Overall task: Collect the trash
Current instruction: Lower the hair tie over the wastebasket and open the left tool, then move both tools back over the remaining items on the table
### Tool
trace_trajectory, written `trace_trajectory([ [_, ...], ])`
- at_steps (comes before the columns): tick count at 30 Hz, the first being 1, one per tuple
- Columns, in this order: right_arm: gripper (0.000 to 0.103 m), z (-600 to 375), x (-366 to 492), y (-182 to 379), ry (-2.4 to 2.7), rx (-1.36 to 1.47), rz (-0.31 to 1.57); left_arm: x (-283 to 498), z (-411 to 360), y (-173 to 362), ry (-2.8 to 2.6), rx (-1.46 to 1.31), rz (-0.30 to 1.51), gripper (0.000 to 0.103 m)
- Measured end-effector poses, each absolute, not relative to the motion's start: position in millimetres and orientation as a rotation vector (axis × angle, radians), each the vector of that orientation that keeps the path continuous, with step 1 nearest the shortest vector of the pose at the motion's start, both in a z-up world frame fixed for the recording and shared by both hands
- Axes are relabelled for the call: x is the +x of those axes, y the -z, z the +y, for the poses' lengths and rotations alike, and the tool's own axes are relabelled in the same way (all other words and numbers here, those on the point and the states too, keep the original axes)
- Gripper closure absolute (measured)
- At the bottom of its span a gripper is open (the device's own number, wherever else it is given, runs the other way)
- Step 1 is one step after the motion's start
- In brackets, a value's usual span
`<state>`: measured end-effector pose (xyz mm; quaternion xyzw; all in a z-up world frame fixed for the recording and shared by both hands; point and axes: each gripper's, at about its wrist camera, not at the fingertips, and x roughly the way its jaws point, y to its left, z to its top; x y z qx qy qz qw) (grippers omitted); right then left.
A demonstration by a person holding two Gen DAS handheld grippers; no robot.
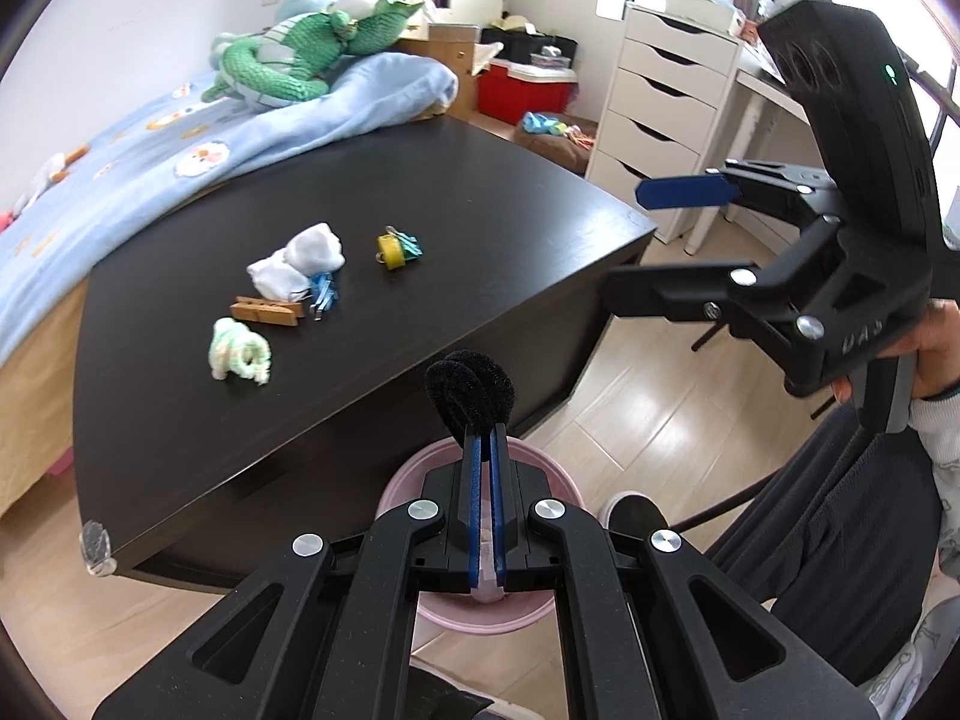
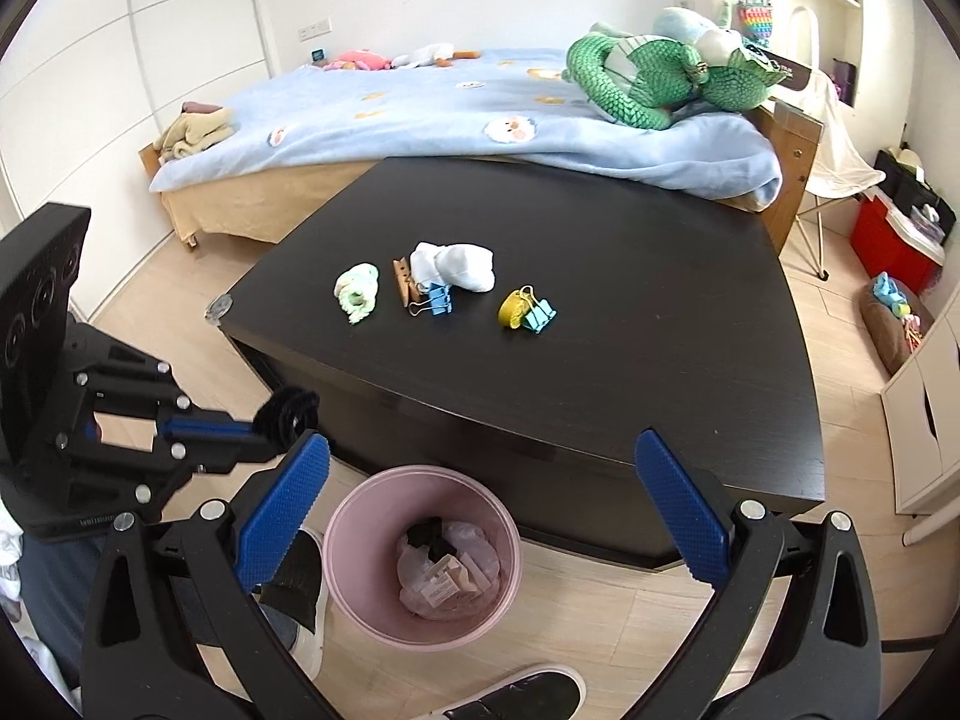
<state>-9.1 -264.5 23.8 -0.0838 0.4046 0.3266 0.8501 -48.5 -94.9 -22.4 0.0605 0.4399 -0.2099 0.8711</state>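
My left gripper (image 1: pixel 486 438) is shut on a black fuzzy loop (image 1: pixel 471 387) and holds it over the pink trash bin (image 1: pixel 480 615); the gripper (image 2: pixel 255 429) and the loop (image 2: pixel 288 411) also show in the right wrist view. The bin (image 2: pixel 354 540) stands on the floor by the table's near side with wrappers inside. My right gripper (image 2: pixel 480 504) is open and empty above the bin; it also shows in the left wrist view (image 1: pixel 648 240). On the dark table (image 2: pixel 630 330) lie a white tissue wad (image 2: pixel 456 264), a green fuzzy loop (image 2: pixel 358 291), a wooden clothespin (image 2: pixel 402 285), a blue binder clip (image 2: pixel 435 300), and a yellow tape roll with a teal clip (image 2: pixel 525 309).
A bed with a blue blanket (image 2: pixel 420 114) and a green plush toy (image 2: pixel 654 78) lies behind the table. A white drawer unit (image 1: pixel 666 108) and a red box (image 1: pixel 522 90) stand to the right. The person's shoes (image 2: pixel 300 588) are beside the bin.
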Motion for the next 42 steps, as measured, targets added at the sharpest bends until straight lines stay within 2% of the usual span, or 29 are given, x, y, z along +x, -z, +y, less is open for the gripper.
trace_trajectory([
  [3,0.003,-267.6,-8.1,-24.4,-0.681,-0.168,0.850,-48.7,-99.6,23.0,0.456,0.132,0.921,0.099],
  [7,0.003,-270.1,-6.9,-25.3,-0.677,-0.157,0.848,-48.4,-103.5,24.3,0.464,0.135,0.926,0.092],
  [9,0.003,-270.0,-6.8,-25.2,-0.677,-0.156,0.848,-47.2,-102.9,25.4,0.467,0.126,0.928,0.071],
  [10,0.003,-270.3,-7.0,-25.1,-0.677,-0.155,0.848,-46.6,-102.3,24.8,0.469,0.118,0.925,0.051],
  [11,0.003,-270.0,-6.9,-25.0,-0.678,-0.156,0.849,-46.6,-101.4,24.0,0.468,0.111,0.918,0.040],
  [12,0.003,-270.0,-7.2,-24.9,-0.678,-0.156,0.849,-46.7,-100.9,23.4,0.468,0.105,0.916,0.036],
  [14,0.003,-268.9,-6.8,-24.5,-0.681,-0.159,0.850,-46.4,-98.5,22.4,0.452,0.095,0.906,0.019],
  [16,0.003,-266.9,-7.5,-23.9,-0.687,-0.163,0.853,-45.8,-97.0,21.4,0.440,0.087,0.898,0.014],
  [22,0.003,-263.2,-8.0,-22.9,-0.693,-0.173,0.854,-43.1,-88.5,19.1,0.388,0.067,0.885,0.008],
  [42,0.003,-253.7,5.5,-24.5,-0.692,-0.164,0.868,-21.9,-45.9,3.7,0.214,0.012,0.839,0.008],
])
